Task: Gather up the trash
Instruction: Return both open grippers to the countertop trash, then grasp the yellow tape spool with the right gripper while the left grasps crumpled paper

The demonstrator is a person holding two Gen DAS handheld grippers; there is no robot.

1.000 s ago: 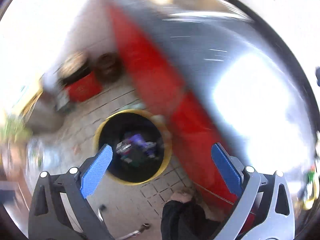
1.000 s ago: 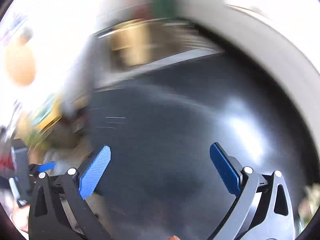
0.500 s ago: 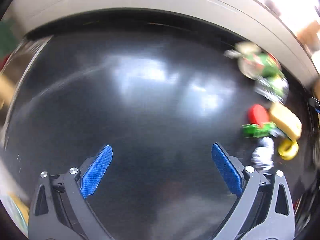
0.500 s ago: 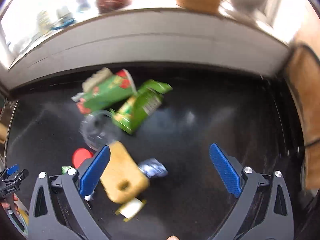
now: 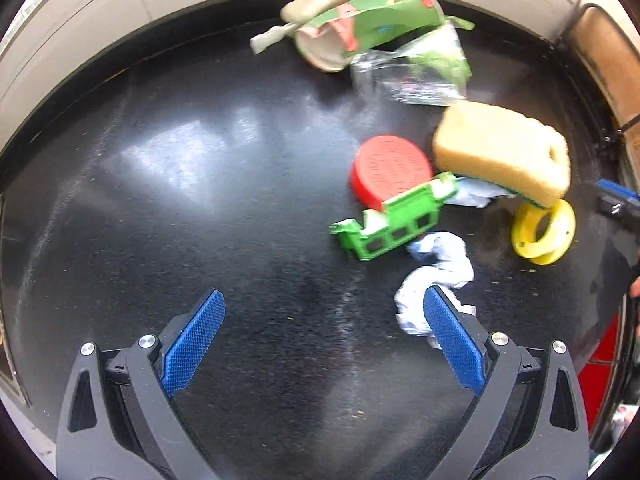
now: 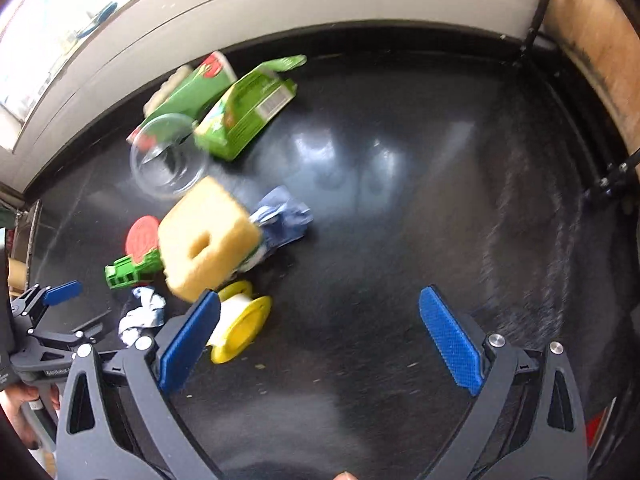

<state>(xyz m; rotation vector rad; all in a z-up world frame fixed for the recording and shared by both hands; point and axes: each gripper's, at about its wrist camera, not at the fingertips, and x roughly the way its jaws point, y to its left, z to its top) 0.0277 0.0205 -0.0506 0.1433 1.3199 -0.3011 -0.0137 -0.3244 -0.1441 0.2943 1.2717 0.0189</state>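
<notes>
- Trash is all bunched up on a shiny black table point(image 5: 200, 208), toward the far side by a pale ledge point(image 6: 280, 12) that runs along the back.
- Middle of the pile: a chunky yellow sponge point(image 5: 502, 152) with a hole near one end. It sits tilted on top of a crumpled bluish wrapper point(image 6: 282, 220), and a red lid point(image 5: 390, 170) lies right next to it.
- Touching that lid on the near side there's a bent green plastic piece point(image 5: 394, 222) with little dark windows.
- Just beside the green piece is a twisted white-blue wad of paper point(image 5: 436, 276), and a yellow tape spool point(image 5: 544, 230) lies right by the sponge.
- Further back: a green printed paper cup point(image 5: 368, 26) on its side, a clear plastic cup point(image 6: 168, 156) in front of it, and a green carton point(image 6: 244, 114) with a barcode, all pretty much against each other. Some pale flat thing sticks out by the paper cup; can't make out what.
- Left gripper point(image 5: 322, 340) hangs over bare tabletop with its blue pads spread wide, nothing between them. The right-hand pad overlaps the paper wad in view; can't tell if it touches.
- Right gripper point(image 6: 318, 340) is the same deal, gaping and empty. The spool is just past its left pad, and the other gripper is in view off to its left.
- A wooden board point(image 6: 592, 40) stands at the table's right edge.
</notes>
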